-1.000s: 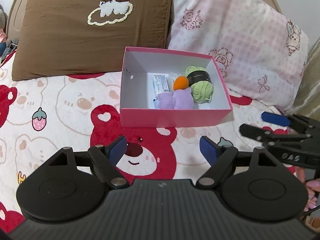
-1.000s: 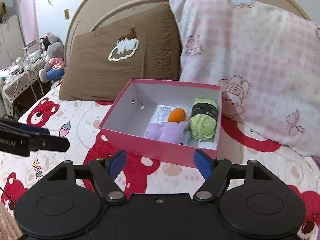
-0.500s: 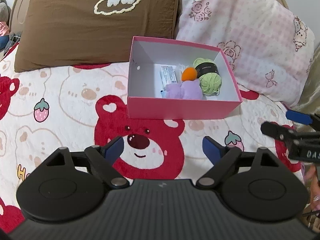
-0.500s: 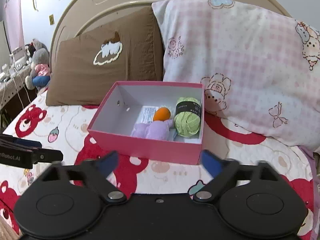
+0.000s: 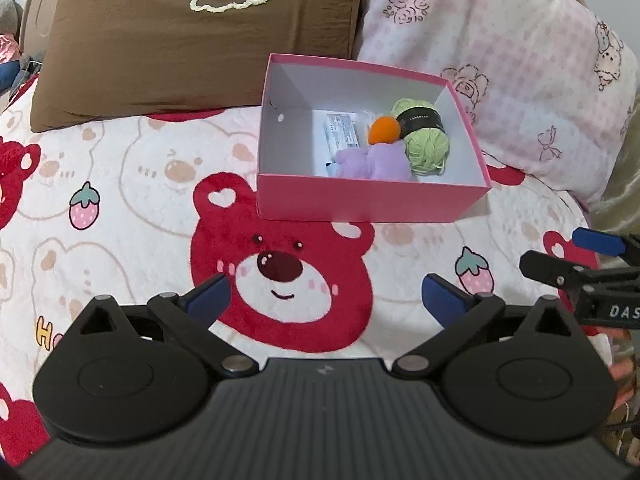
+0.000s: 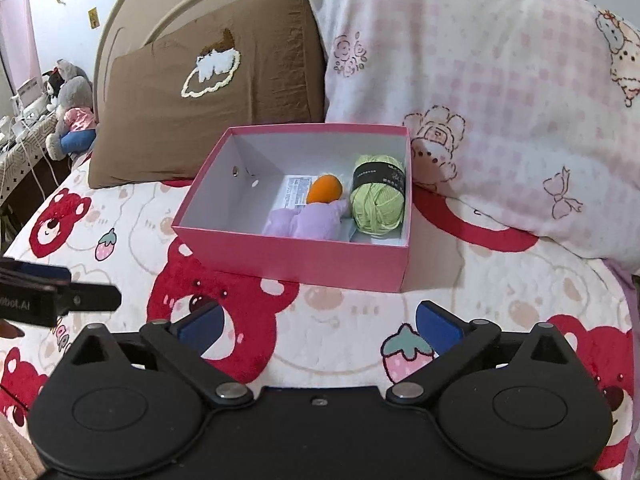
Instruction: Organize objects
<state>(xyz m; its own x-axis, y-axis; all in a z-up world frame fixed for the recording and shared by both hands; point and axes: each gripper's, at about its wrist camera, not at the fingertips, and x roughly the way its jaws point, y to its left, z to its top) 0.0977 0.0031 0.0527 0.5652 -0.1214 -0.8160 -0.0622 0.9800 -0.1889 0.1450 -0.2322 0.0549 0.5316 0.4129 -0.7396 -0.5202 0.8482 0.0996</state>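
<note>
On top of the soft bear-print blanket sits your open pink cardboard box, right in front of the two pillows. Your left claw has just been opening and now stands wide, with nothing between its blue tips. Your right claw has just been opening too, and it is also wide and holds nothing. Both hang over the blanket, on the near side of the box and not touching it.

Now what could go wrong. The box rests on a squashy bed, so I think a push on one wall could tip it or slide it, and the things could roll out. The walls are thin card, so a hard squeeze could bend them. The round green ball of yarn and the small orange ball touch the floppy purple plush toy, so pulling one may drag or roll the others. The two claws are near each other, so they could bump if both reach in at once.

Count them with me:
- one pink box
- one green yarn ball
- one orange ball
- one purple plush toy
- one flat white printed packet
- one brown pillow
- one pink checked pillow
- two claws
</note>
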